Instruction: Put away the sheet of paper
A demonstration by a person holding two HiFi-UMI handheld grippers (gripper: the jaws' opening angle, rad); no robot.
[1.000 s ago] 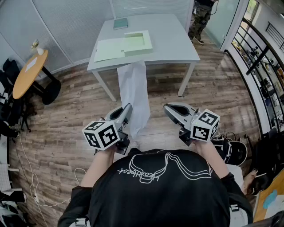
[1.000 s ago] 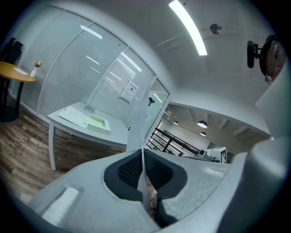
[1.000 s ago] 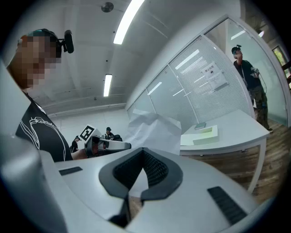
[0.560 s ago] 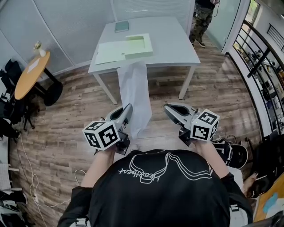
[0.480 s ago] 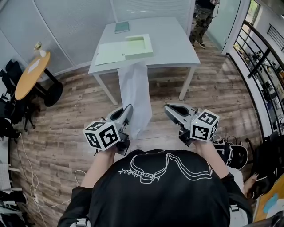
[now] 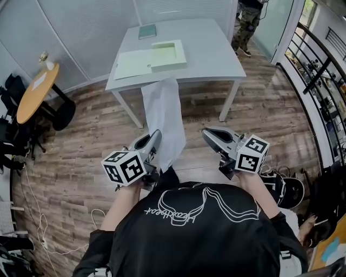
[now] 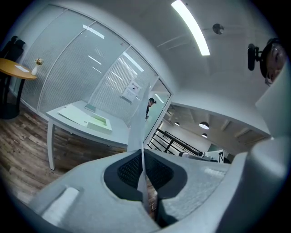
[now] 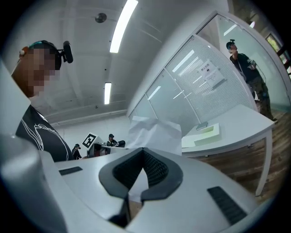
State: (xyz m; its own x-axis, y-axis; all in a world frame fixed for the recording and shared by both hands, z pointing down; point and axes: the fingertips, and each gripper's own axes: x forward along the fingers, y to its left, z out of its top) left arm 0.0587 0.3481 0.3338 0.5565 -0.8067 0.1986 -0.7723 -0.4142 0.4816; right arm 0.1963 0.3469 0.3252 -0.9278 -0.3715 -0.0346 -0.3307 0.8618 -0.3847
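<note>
The white sheet of paper (image 6: 164,116) hangs crumpled in the air in front of me, its far end reaching toward the white table (image 6: 211,48). My left gripper (image 6: 155,133) is shut on its near end. In the left gripper view the paper's edge (image 7: 136,127) runs straight between the pressed pads (image 7: 157,170) of that gripper (image 7: 142,152). My right gripper (image 6: 205,131) hovers to the right of the sheet, apart from it, jaws shut with nothing in them. Beyond its tips (image 8: 143,151) in the right gripper view, the paper (image 8: 154,132) stands.
A light green open folder (image 6: 151,57) and a small greenish book (image 6: 147,31) lie on the table. A person (image 6: 246,16) stands at the far right behind it. A round orange table (image 6: 35,89) is at the left, a black railing (image 6: 319,70) at the right. Wood floor lies below.
Hardly anything differs. Both grippers have sunk slightly toward me, the right one also a little to the right. The left still holds the paper.
</note>
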